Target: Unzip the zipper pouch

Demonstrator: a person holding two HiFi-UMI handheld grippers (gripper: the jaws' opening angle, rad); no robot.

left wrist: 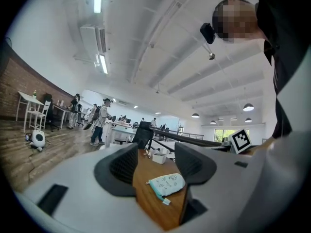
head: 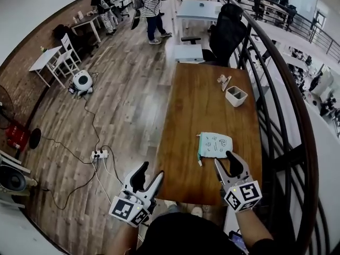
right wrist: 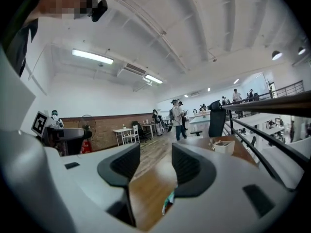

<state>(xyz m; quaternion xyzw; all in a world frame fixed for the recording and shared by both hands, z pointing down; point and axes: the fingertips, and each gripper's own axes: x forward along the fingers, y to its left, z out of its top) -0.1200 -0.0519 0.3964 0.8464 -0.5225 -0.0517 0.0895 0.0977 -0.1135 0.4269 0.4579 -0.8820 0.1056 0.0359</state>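
The zipper pouch (head: 217, 143) lies flat on the wooden counter (head: 191, 110). It is pale with dark doodles, its teal zipper edge (head: 200, 147) runs along the side toward the person's left, and a small pull tab (head: 200, 163) sits at the corner nearest the person. The right hand-held gripper (head: 223, 160) stands at the pouch's near edge, released: its jaws are apart and nothing is pressed between them. In the head view its outer jaw tip overlaps the pouch's near-right corner, and in the right gripper view only a sliver of the teal edge shows under that jaw. Whether the jaw actually touches the fabric cannot be confirmed from either view. The left hand-held gripper (head: 152, 172) is held well to the left of the pouch and nearer the person, off the counter's edge and over the wooden floor (head: 122, 116). It too is released, jaws wide; in the left gripper view the pouch shows beyond the gap, not within it. Beyond the pouch, toward the counter's far end, stands a white square container (head: 236, 95), and just past that lies a small beige item (head: 223, 81). Farther beyond the pouch a black office chair (head: 226, 28) stands at the counter's far end. To the pouch's right a dark metal railing (head: 296, 101) follows the counter's long side. Left of the pouch, on the floor, a white power strip (head: 99, 154) lies with cables trailing from it.
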